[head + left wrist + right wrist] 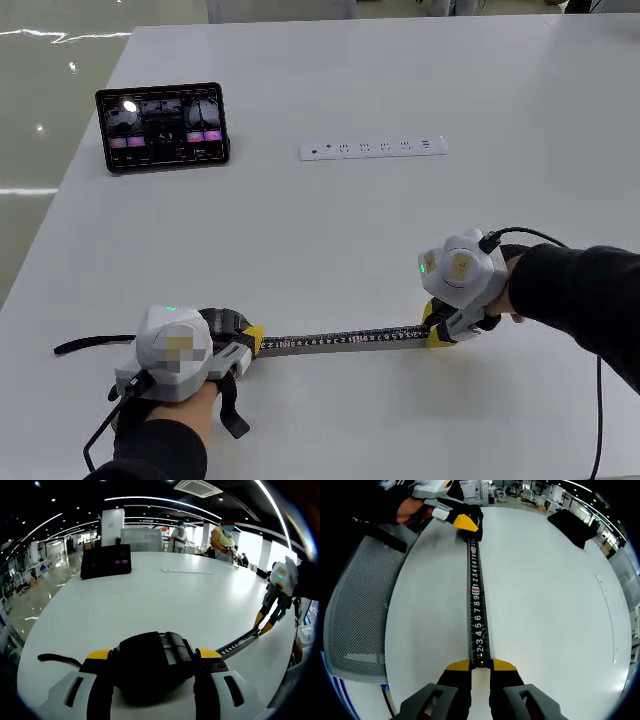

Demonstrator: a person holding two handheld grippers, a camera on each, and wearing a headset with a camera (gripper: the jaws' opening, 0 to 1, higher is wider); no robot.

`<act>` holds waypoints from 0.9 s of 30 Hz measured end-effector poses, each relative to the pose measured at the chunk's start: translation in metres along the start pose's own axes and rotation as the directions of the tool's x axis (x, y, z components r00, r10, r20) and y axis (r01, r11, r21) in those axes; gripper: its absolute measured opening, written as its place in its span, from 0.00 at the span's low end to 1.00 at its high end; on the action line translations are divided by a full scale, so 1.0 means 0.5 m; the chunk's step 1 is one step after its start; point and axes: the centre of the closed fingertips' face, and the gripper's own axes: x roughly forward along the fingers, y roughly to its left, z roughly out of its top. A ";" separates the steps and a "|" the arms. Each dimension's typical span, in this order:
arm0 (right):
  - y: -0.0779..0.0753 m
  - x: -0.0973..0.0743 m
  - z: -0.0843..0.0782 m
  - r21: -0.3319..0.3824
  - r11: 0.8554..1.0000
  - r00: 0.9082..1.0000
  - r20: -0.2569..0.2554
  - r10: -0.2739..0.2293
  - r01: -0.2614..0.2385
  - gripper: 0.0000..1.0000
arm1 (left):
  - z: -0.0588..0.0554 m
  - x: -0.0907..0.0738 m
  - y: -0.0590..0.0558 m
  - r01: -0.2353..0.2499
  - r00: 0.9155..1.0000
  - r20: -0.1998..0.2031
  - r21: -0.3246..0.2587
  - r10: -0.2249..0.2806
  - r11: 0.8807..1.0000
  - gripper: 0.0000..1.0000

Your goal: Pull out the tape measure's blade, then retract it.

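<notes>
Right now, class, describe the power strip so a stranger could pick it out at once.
Start at the big white table and look at its far half, right of the tablet. The power strip lies flat there. Unlike the dark, propped-up tablet, it is a long, thin white bar with a row of sockets.

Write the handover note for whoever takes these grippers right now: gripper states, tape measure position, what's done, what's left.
Left gripper: shut on the tape measure case, at the near left of the table.
Right gripper: shut on the free end of the blade.
Blade: drawn out, lying flat along the table between the two grippers.
Done: pull-out. Left: retract the blade into the case.
</notes>
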 end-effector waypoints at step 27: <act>0.004 0.006 0.017 0.042 0.999 0.999 -0.039 -0.018 0.019 0.10 | -0.002 -0.002 0.000 0.006 1.000 -0.019 -0.001 -0.006 1.000 0.61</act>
